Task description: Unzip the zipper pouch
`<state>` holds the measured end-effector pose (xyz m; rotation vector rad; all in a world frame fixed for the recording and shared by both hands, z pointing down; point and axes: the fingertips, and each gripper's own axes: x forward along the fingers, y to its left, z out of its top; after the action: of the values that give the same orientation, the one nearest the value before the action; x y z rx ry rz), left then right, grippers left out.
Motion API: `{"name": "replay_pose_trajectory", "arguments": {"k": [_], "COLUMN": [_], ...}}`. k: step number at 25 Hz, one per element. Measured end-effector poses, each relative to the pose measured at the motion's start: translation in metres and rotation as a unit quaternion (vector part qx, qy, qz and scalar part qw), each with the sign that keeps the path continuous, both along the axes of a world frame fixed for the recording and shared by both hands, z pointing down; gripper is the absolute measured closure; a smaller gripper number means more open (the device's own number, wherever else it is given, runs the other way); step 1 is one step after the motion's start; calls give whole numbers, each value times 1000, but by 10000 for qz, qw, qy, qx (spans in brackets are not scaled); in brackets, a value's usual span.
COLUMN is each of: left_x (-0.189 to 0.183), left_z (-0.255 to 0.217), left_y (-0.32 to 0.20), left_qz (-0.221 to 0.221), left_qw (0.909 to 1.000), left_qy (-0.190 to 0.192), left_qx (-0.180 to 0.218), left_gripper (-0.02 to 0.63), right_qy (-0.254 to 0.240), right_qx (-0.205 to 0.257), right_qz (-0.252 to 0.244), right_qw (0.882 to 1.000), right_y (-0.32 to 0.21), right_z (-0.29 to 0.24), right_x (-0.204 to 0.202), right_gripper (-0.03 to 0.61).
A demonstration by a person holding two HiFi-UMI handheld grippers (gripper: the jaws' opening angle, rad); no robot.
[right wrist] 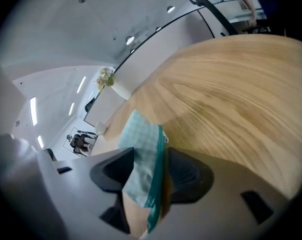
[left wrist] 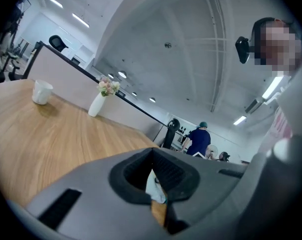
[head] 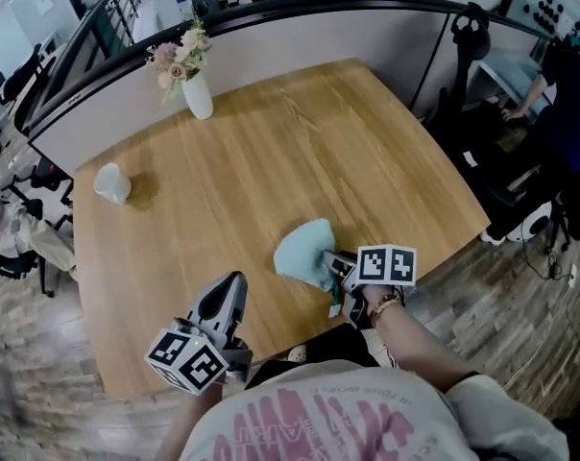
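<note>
– Pouch (head: 302, 250) position at this step?

– It lay on the table (head: 271, 152), close to the near edge and a little to the person's right. Its near end sat between the jaws of the right gripper (head: 336, 263).

– Was the right gripper clamped on it?

– No. The jaws stood spread wide. In the right gripper view the fabric reached one pad, but bare wood showed between the zipper (right wrist: 157, 179) and the other pad. Nothing was pinched.

– State of the left gripper (head: 230, 291)?

– Jaws pressed together, holding nothing. It hovered over the near edge of the table, apart from the pouch.

– Which way did the pouch lie from each gripper?

– From the right gripper, straight ahead. The zipper ran along the line that gripper pointed, leading away from the person. From the left gripper, the pouch lay ahead and to its right. A sliver of it showed through the slit between the shut jaws.

– Which hand was nearer?

– The right, at the pouch itself. The left had a gap to cross.

– Consequence for the coming move?

– As a judgement only: unzipping called for one gripper to anchor the fabric while the other drew the slider along the zipper line. The right gripper was aligned with that line. The slider could not be placed with certainty. A small tab beside the far part of the zipper may have been it.
</note>
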<state>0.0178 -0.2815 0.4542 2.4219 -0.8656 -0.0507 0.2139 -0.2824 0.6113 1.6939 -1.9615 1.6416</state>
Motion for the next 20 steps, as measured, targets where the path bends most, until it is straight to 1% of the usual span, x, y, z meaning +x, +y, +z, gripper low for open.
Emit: {"name": "replay_pose_trajectory", "arguments": {"k": [2, 5, 6, 8, 9, 10, 11, 13, 14, 16, 18, 20], "left_x": [-4, -7, -7, -8, -9, -11, -13, -17, -18, -18, -14, -7], "left_z": [0, -4, -6, -9, -10, -12, -13, -17, -20, -24, -25, -26], "left_y": [-4, -10, -13, -17, -19, -22, -25, -31, -33, -36, -38, -40], "left_qz": [-192, -448, -509, -666, -762, -853, -936, -1100, -1178, -1257, -1231, -1084], "left_qw": [9998, 9990, 9987, 9978, 9971, 9963, 9954, 9937, 9928, 9919, 9921, 9940], "left_qy": [-4, 51, 76, 41, -32, -115, -172, -151, -102, -46, -67, -64], "left_qx": [-18, -8, -2, 26, 52, 88, 127, 171, 177, 202, 212, 143], "left_gripper": [614, 614, 615, 615, 614, 614, 614, 614, 614, 614, 614, 609], "right_qy": [119, 230, 267, 488, 694, 944, 1208, 1643, 1795, 2043, 2252, 2400], "right_qx": [-192, -358, -323, -28, 228, 517, 791, 1223, 1392, 1676, 1913, 2153], "right_qz": [-119, -393, -562, -1153, -1581, -2044, -2490, -3235, -3522, -3929, -4189, -4421], "right_qw": [9997, 9983, 9975, 9921, 9847, 9729, 9577, 9238, 9079, 8808, 8586, 8370], "right_y": [-6, -14, -18, -27, -32, -37, -42, -49, -53, -60, -67, -73], "right_z": [7, 11, 8, -5, -15, -26, -37, -57, -66, -82, -97, -113], "right_x": [-3, -8, -11, -19, -23, -28, -32, -38, -41, -45, -46, -48], "right_gripper": [362, 419, 451, 553, 558, 560, 560, 561, 561, 562, 563, 563]}}
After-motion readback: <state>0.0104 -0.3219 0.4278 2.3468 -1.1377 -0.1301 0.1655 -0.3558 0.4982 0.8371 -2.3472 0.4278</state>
